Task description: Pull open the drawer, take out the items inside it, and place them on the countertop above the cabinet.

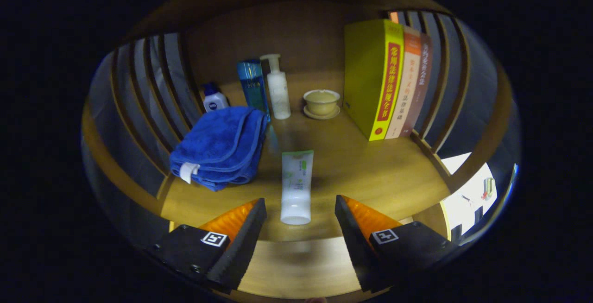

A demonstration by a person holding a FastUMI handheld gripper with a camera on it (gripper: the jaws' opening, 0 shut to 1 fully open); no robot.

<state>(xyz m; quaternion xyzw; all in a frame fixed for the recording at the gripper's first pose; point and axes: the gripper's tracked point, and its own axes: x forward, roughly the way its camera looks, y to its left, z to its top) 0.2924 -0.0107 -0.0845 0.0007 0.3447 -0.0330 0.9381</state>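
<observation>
- Tube (296,187): lies on the tabletop (370,168), between and just ahead of the spread tongs (300,205).
- Folded towel (220,148): left of tube.
- Bottles (266,87): behind towel.
- Lidded cup (321,102), apparently on a saucer: right of bottles.
- Books (389,78): upright, far right.

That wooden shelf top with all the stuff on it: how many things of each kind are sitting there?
Bottles: 3, a small white bottle, a blue bottle, a white pump bottle
Tubes: 1, the white tube lying between the open tool's fingers
Towels: 1, the folded blue towel
Lidded cups on a saucer: 1
Books: 3
Total: 9
</observation>
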